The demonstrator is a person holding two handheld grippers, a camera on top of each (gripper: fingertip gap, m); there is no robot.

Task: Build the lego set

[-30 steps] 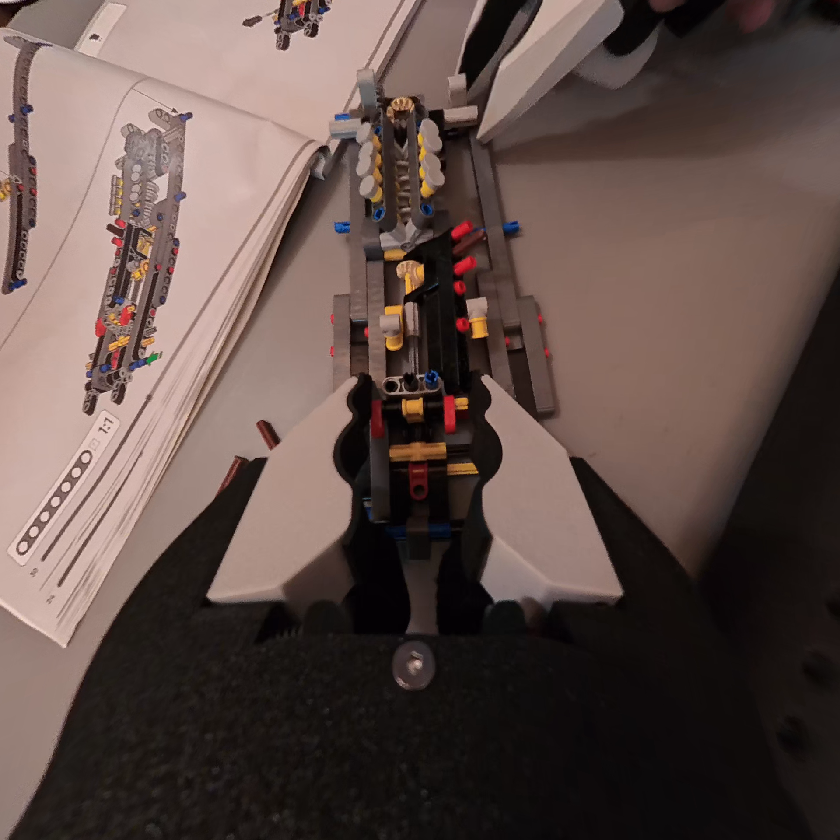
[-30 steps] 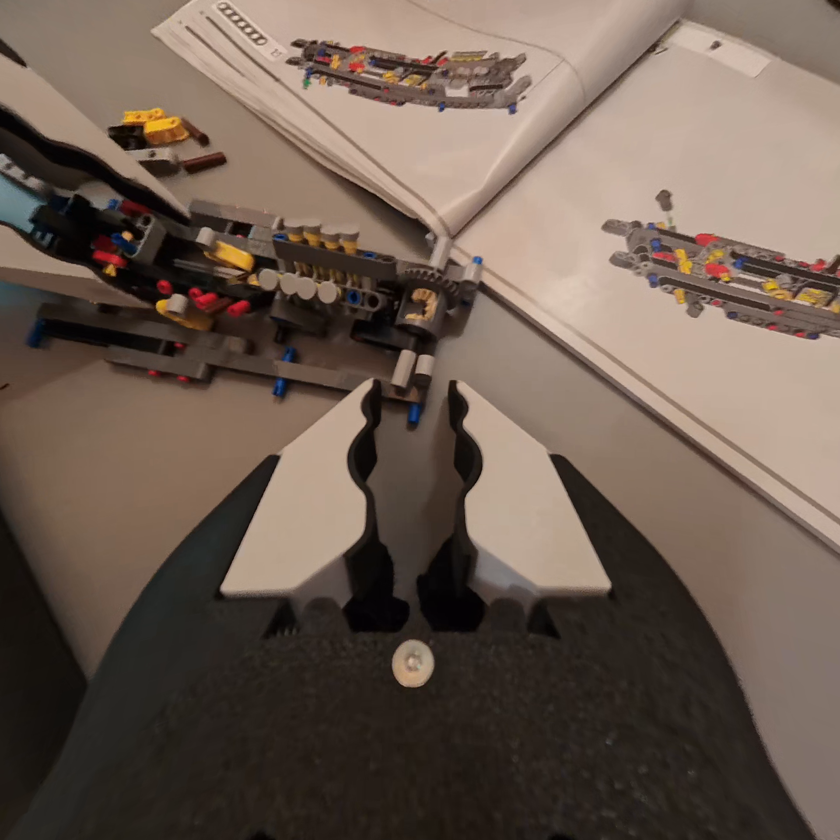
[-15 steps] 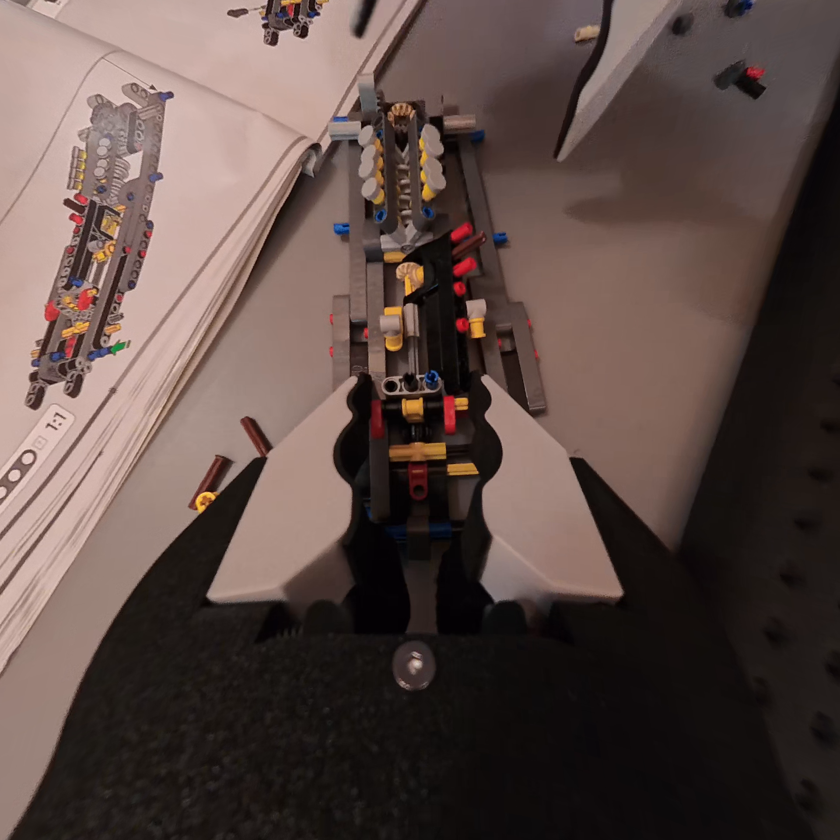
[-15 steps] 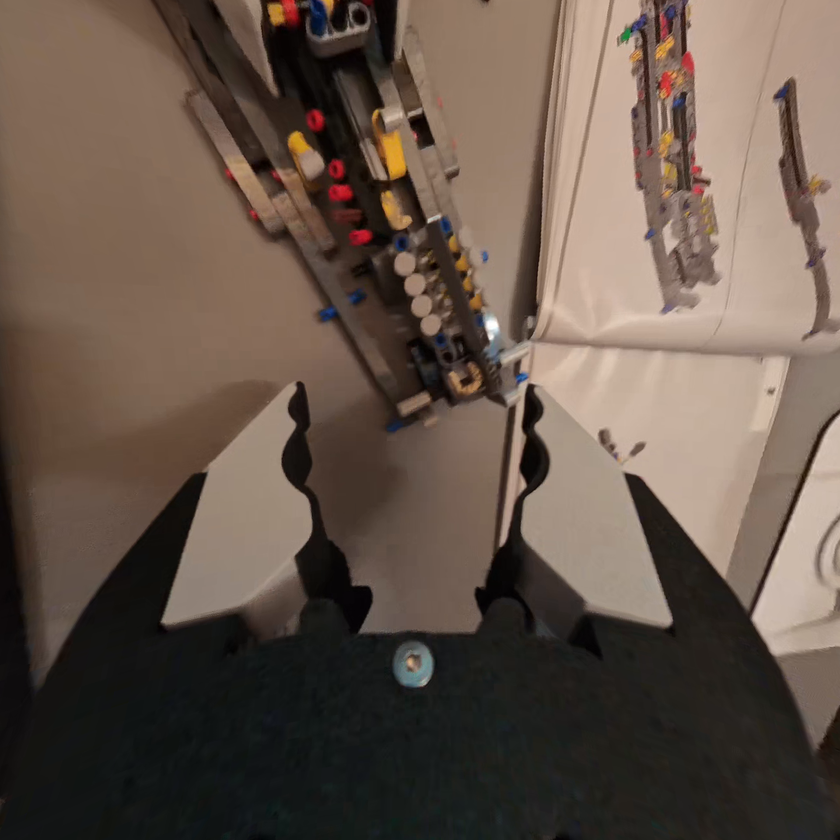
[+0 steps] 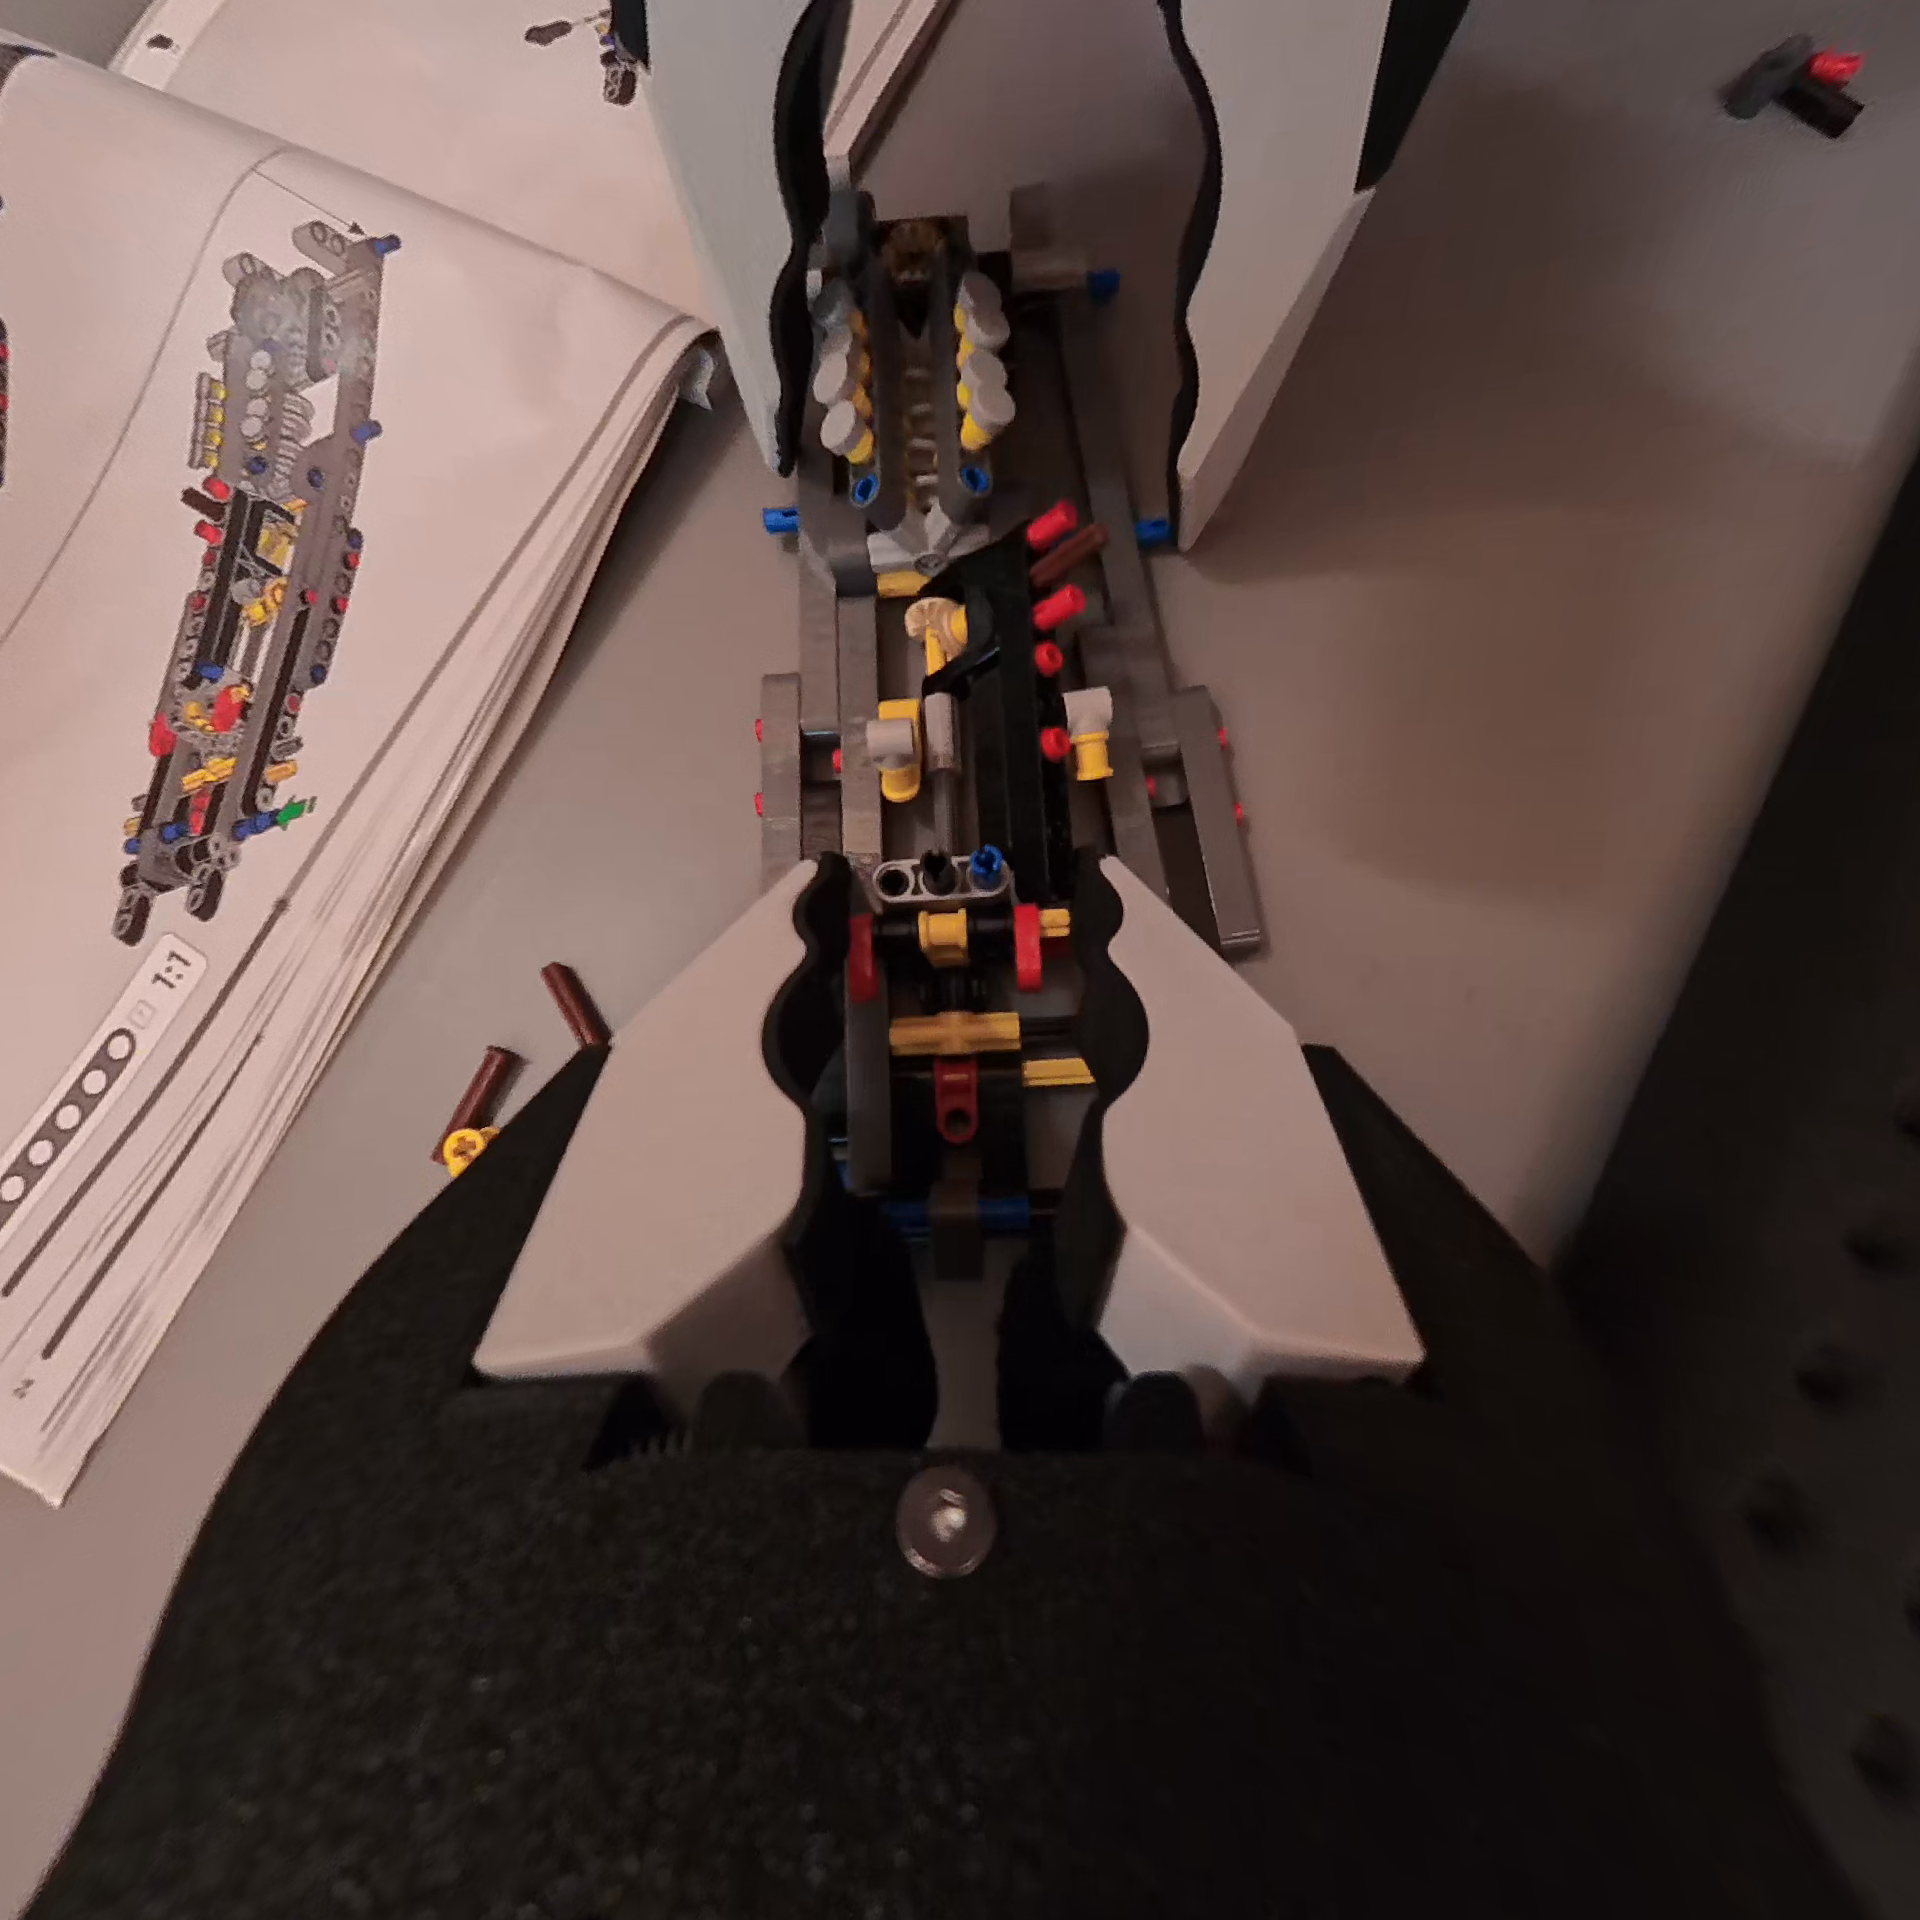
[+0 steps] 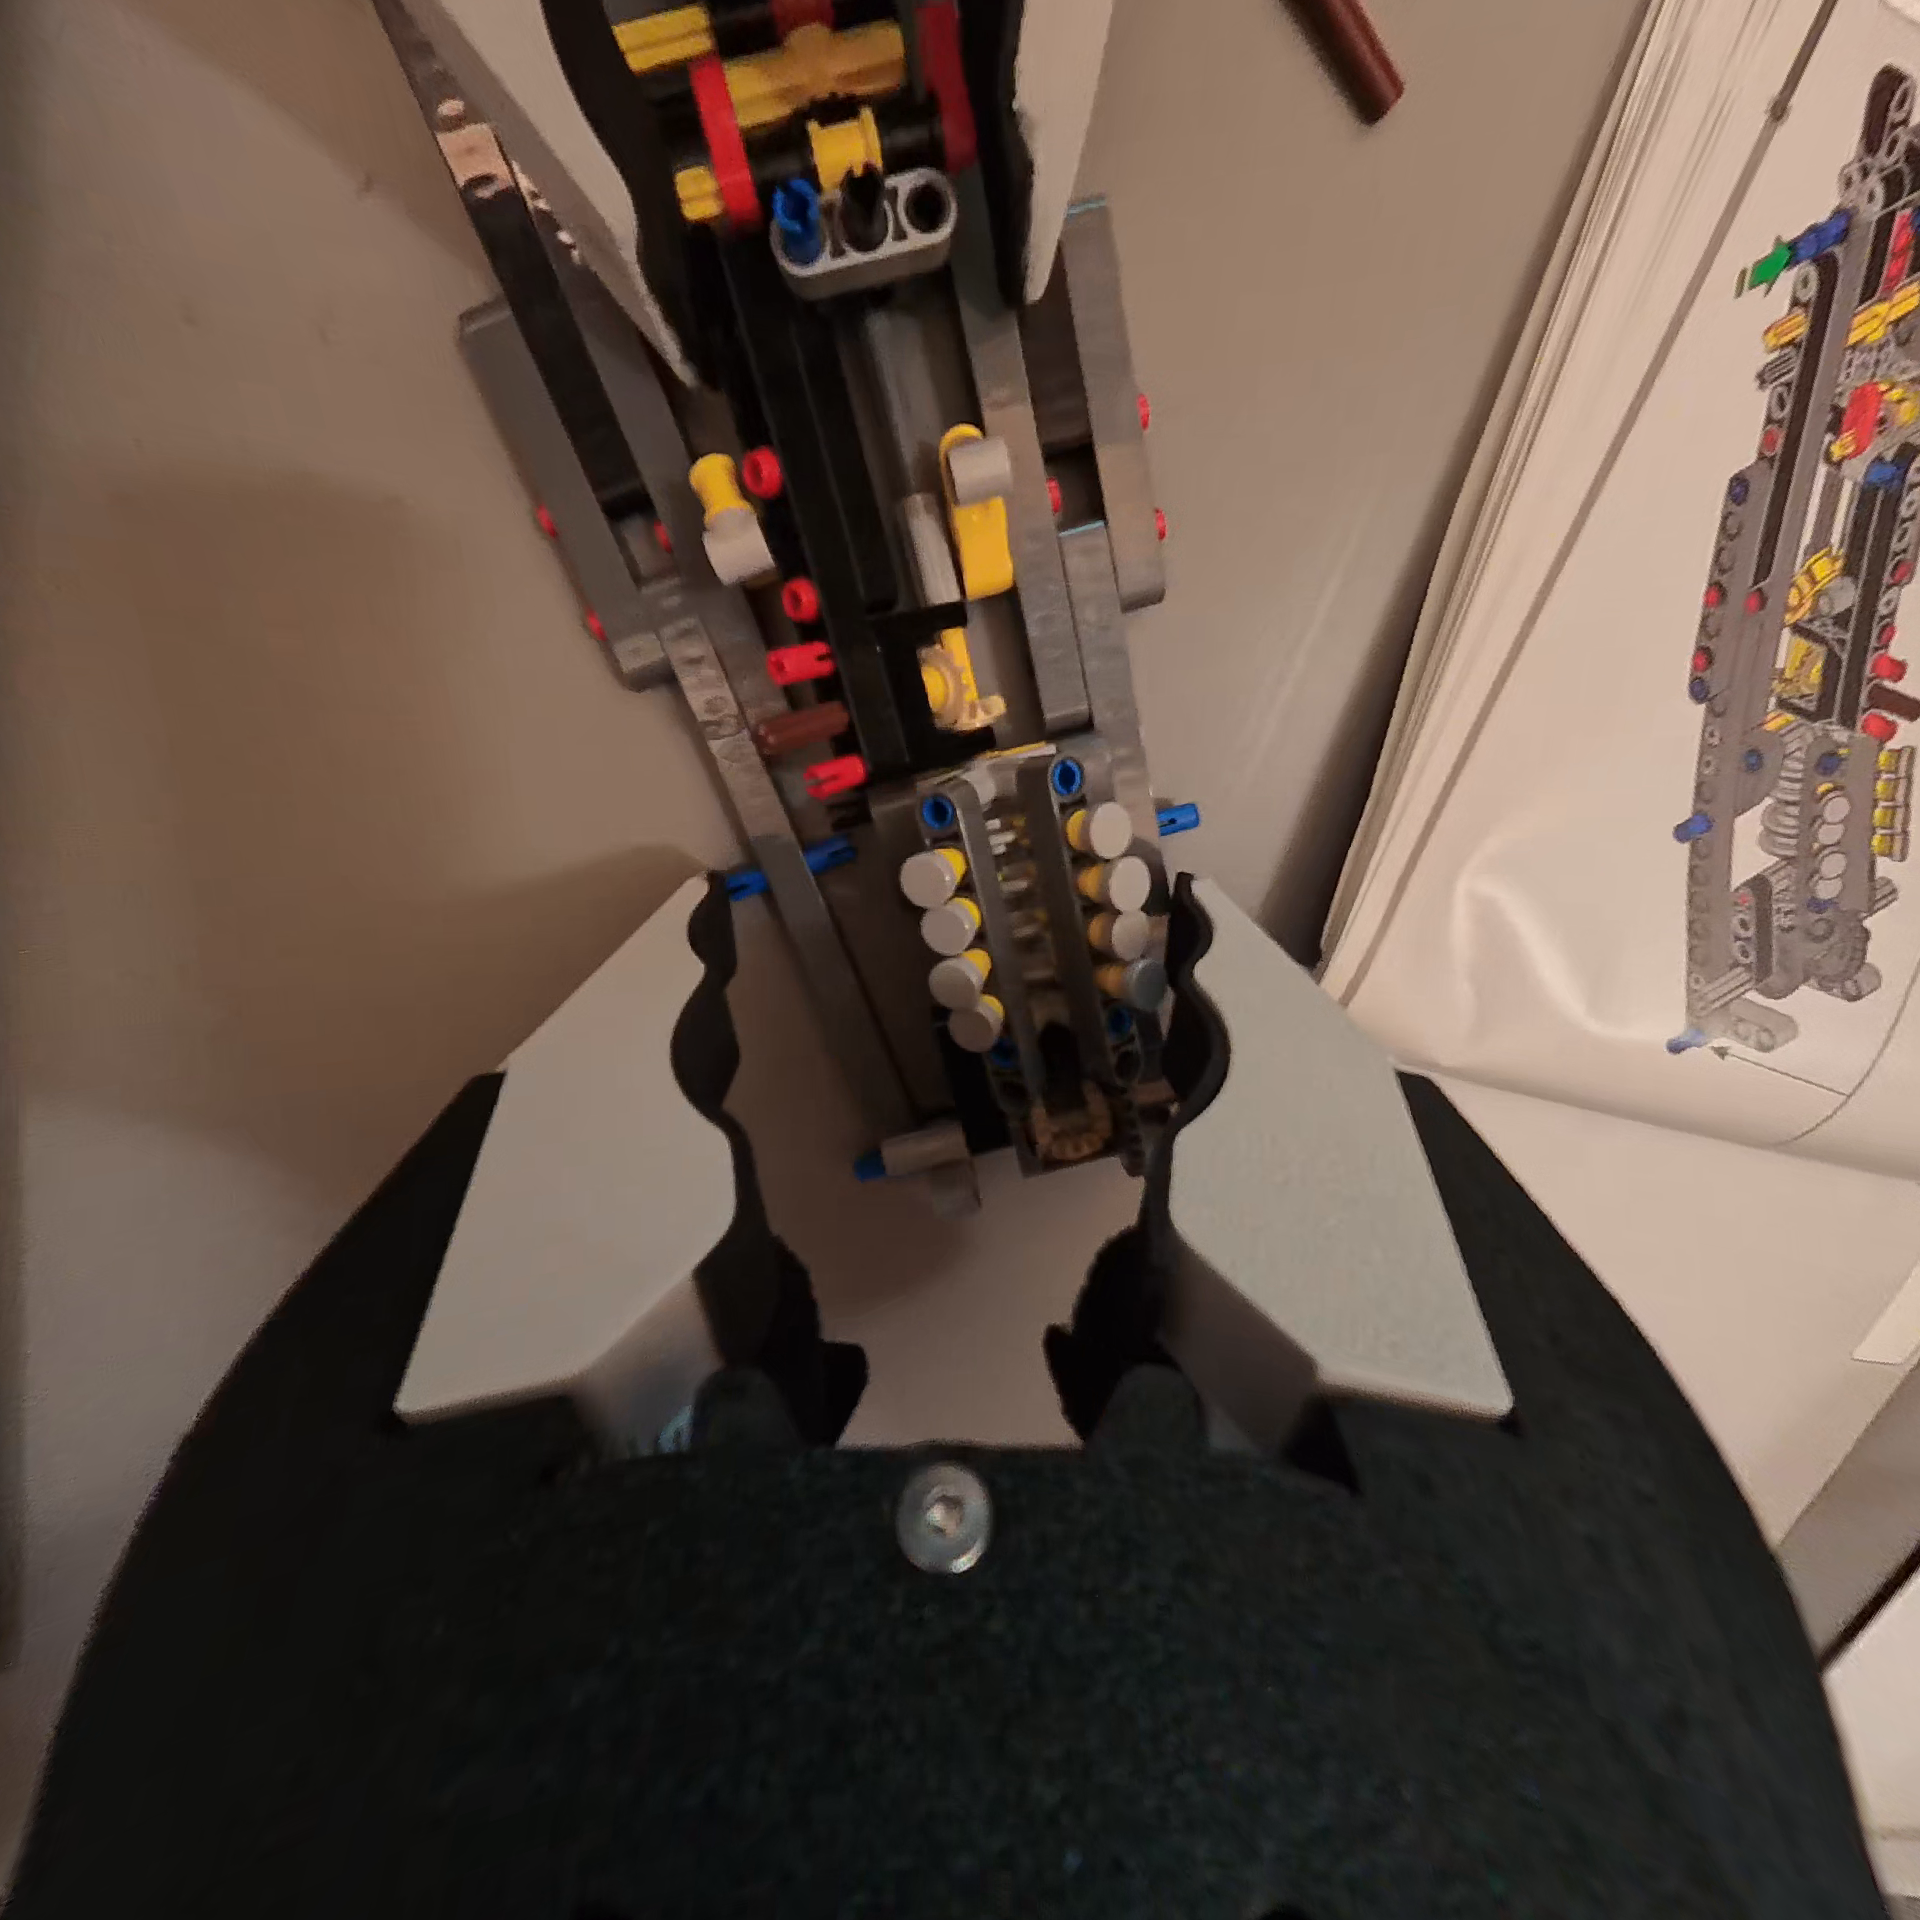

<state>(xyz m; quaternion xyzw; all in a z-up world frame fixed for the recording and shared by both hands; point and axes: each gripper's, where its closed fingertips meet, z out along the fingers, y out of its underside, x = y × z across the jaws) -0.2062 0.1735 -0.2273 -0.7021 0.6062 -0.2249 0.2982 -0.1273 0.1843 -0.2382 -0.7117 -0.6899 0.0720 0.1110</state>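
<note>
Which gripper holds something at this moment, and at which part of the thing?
The left gripper is shut on the lego chassis, at its near end. The right gripper is open around the engine end, holding nothing yet.

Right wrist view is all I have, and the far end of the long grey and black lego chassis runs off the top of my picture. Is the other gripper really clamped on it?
Observer: Yes. The left gripper is shut on the long grey and black lego chassis, with a finger against each side of that end.
Operator: Any loose parts near it that I can't see?
Observer: A short brown pin with a small yellow piece at its end lies on the grey table, left of that gripper.
Operator: Anything on the other side?
Observer: A small grey, red and black cluster lies far off to the right.
</note>
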